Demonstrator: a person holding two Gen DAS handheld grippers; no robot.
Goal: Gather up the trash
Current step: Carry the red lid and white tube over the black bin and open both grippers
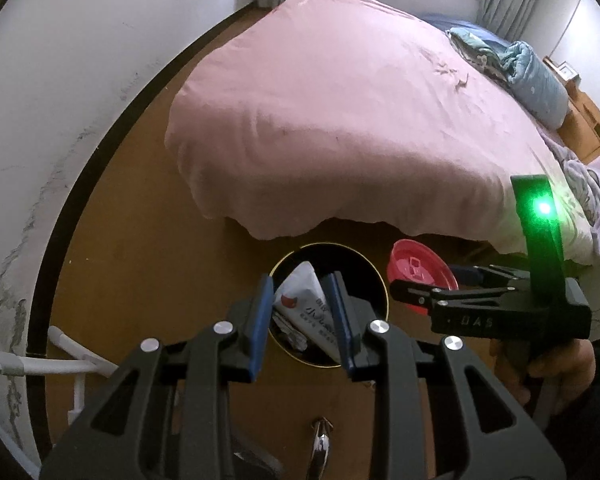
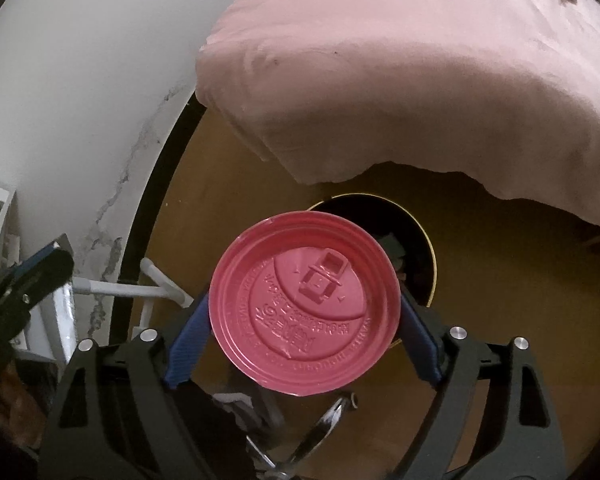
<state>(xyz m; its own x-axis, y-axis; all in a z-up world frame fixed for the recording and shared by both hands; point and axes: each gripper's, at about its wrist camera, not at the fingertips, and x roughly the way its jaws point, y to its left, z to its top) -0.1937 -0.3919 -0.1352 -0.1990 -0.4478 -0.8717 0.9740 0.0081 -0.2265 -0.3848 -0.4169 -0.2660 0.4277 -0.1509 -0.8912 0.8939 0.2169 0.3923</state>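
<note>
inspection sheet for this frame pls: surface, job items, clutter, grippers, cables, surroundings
Surface: brown floor, bare near the bin.
Job's things: black bin with a white packet inside; red lid, held beside the bin.
Clutter: nothing seen on the floor.
Grippers: left gripper open above the bin; right gripper shut on the lid's edges.
Cables: nothing seen.
Surroundings: bed with pink sheet, white wall, white pipes.

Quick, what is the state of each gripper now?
Left gripper: open, holding nothing, above the trash bin.
Right gripper: shut on the red cup lid.
</note>
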